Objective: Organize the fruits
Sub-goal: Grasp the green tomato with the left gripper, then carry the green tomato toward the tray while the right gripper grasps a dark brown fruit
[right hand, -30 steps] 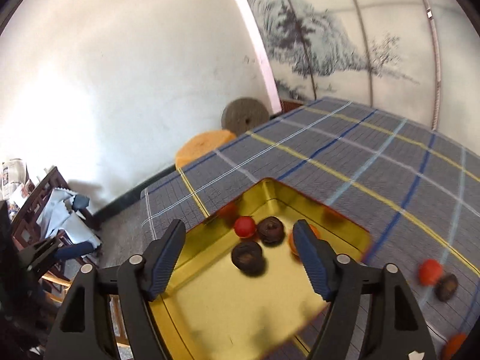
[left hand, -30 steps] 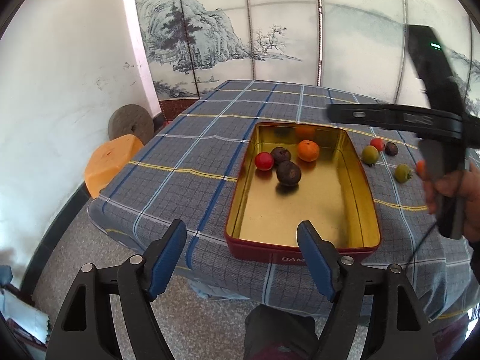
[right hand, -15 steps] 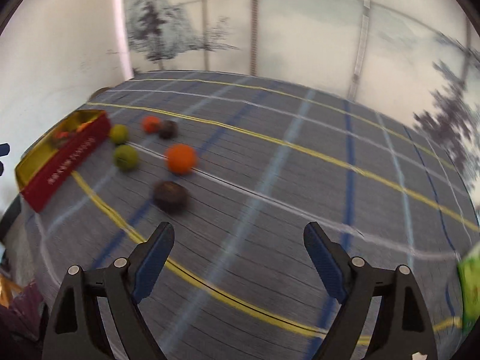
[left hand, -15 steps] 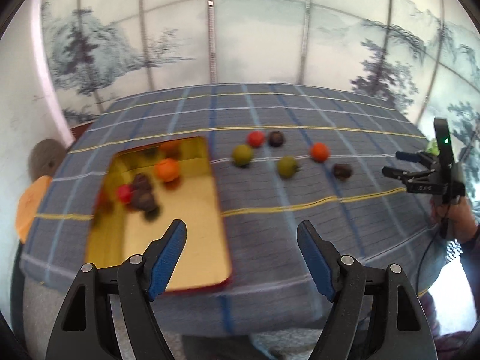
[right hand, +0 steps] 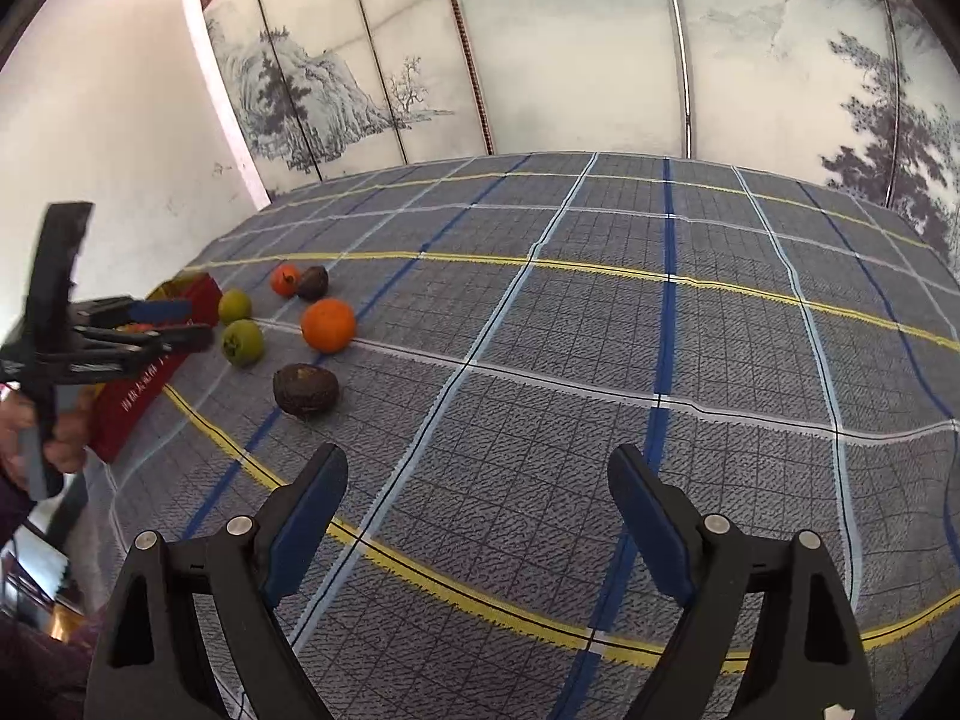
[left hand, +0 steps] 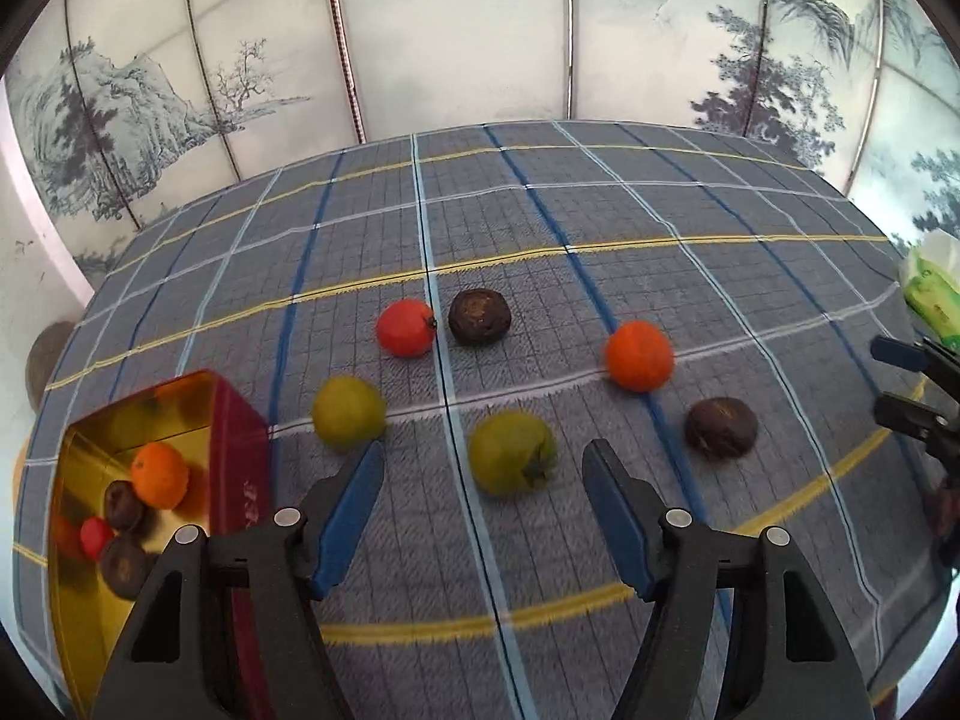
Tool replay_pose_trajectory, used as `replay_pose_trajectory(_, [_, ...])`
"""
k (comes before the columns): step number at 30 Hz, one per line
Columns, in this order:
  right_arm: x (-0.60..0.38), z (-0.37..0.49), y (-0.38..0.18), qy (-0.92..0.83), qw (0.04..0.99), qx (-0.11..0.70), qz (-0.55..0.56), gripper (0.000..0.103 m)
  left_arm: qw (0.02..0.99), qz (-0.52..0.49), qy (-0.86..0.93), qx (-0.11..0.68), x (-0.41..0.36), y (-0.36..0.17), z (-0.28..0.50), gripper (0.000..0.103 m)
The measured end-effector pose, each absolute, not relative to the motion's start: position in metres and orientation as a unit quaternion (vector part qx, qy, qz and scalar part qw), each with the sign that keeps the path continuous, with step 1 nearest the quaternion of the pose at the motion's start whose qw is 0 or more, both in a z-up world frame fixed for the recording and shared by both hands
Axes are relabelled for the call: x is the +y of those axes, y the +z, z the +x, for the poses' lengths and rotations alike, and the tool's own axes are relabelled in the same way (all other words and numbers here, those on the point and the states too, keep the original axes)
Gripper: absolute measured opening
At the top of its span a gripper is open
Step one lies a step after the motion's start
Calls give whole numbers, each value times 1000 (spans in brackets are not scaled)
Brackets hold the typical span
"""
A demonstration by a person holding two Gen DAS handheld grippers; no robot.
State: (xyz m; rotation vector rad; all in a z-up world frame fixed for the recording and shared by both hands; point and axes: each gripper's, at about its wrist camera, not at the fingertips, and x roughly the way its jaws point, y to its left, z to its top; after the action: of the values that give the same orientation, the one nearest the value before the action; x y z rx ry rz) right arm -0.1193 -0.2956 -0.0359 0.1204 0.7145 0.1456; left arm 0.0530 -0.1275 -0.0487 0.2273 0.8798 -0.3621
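Observation:
My left gripper (left hand: 483, 474) is open and empty, its jaws on either side of a green fruit (left hand: 511, 460) on the checked tablecloth. Around it lie a second green fruit (left hand: 348, 412), a red tomato (left hand: 406, 327), two dark brown fruits (left hand: 480, 316) (left hand: 720, 427) and an orange (left hand: 639, 355). A red tin with a gold inside (left hand: 90, 600) at the lower left holds several fruits, among them an orange (left hand: 159, 474). My right gripper (right hand: 477, 489) is open and empty over bare cloth, well to the right of the loose fruits, the nearest being the dark brown fruit (right hand: 305, 389).
The table (right hand: 660, 330) is covered in grey cloth with blue, white and yellow lines. A painted folding screen (left hand: 480, 30) stands behind it. A green and white packet (left hand: 933, 288) lies at the right edge. The left gripper shows in the right wrist view (right hand: 174, 324), near the tin (right hand: 138, 390).
My left gripper has swung right from the tin and moved down close to the loose fruits, now straddling a green one. My right gripper has drawn back to the right over bare cloth.

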Motion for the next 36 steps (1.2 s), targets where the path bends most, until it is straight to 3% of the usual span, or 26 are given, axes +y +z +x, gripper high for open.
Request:
replay_pose_trajectory(5, [-295, -119, -34, 81, 934, 343, 63, 88, 875, 112, -166, 440, -135, -68, 72, 65])
replay_pose_trajectory(8, [-292, -119, -34, 85, 933, 345, 59, 90, 863, 90, -189, 460, -136, -80, 77, 35])
replay_pose_trajectory(19, [-283, -106, -28, 117, 925, 354, 72, 90, 869, 25, -183, 459, -116, -53, 39, 35])
replay_pose_trajectory(25, [-234, -55, -8, 197, 911, 362, 10, 89, 875, 15, -177, 450, -101, -24, 17, 36])
replay_pose_trajectory(27, [-220, -36, -11, 216, 901, 376, -2, 84, 877, 10, -175, 448, -97, -19, 13, 36])
replay_pose_trajectory(36, [-188, 7, -29, 238, 881, 408, -41, 83, 885, 15, -170, 433, -86, -3, 1, 36])
